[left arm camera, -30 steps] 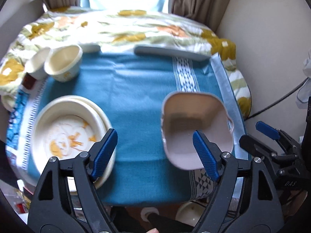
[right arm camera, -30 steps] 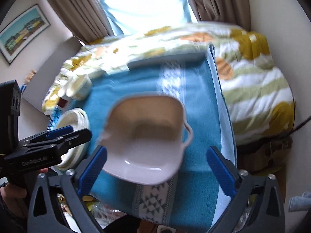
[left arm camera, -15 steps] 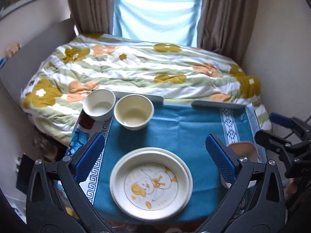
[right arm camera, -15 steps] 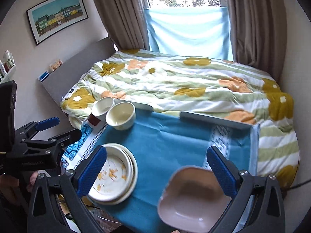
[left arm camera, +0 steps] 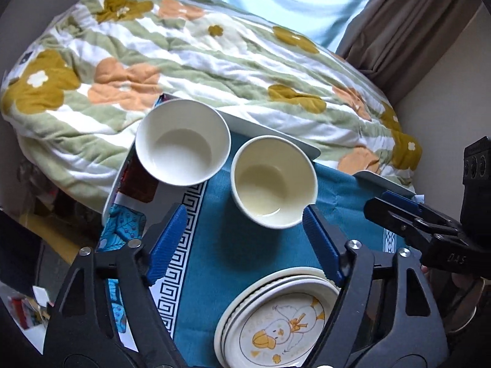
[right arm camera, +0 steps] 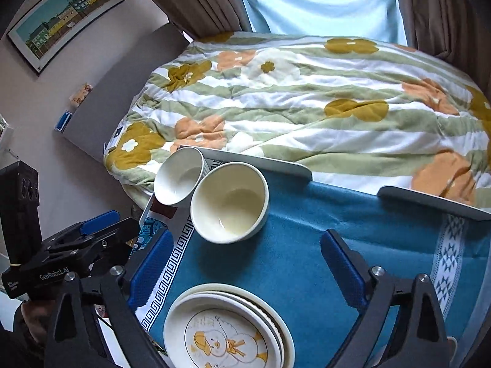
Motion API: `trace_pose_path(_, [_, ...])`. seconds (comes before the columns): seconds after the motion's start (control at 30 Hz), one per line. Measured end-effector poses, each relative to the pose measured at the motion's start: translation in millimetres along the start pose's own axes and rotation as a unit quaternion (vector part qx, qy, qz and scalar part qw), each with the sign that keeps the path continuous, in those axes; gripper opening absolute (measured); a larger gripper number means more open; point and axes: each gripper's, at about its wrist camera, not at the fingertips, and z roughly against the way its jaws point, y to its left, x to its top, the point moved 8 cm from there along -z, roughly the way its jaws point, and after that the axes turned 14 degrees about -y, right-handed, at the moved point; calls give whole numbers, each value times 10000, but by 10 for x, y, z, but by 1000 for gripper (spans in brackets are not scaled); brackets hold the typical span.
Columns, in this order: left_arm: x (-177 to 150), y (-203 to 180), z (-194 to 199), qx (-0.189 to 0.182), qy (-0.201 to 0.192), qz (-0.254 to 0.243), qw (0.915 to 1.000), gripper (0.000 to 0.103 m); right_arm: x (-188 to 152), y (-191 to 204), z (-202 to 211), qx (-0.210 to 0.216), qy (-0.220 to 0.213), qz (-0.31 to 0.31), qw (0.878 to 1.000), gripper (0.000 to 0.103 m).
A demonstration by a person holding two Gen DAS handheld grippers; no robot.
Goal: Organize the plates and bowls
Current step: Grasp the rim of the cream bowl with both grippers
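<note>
Lying already stacked near the blue cloth's (right arm camera: 294, 260) front edge: duck-print plates (right arm camera: 227, 331). Standing apart, not yet nested, touching: cream bowl (left arm camera: 274, 181), white bowl (left arm camera: 183, 146). Closing somewhat, empty: left gripper (left arm camera: 245, 242) framing the cream bowl, right gripper (right arm camera: 245, 263).

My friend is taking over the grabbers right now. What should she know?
Left gripper: open, empty, jaws just closing a bit.
Right gripper: open, empty, jaws just closing a bit too.
White bowl and cream bowl stand side by side, upright, at the far end of the blue cloth.
Plates are stacked, duck plate on top.
Left: probably nest the two bowls.
</note>
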Motion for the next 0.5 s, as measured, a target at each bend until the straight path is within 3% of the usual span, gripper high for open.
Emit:
trace_pose_path(0.17, [-114, 160, -514, -109, 534, 281, 9981, 53, -68, -89, -516, -177, 461, -264, 9984, 70])
trace_pose_path(0.33, [-221, 154, -825, -244, 820, 317, 9958, 48, -158, -198, -840, -329, 800, -393, 9955, 52])
trace_pose_path(0.43, [-226, 134, -916, -280, 811, 304, 9958, 47, -205, -273, -915, -385, 916, -526, 9937, 48])
trace_pose_path(0.5, [-241, 104, -971, -310, 878, 290, 9952, 37, -227, -301, -940, -400, 973, -598, 9926, 48])
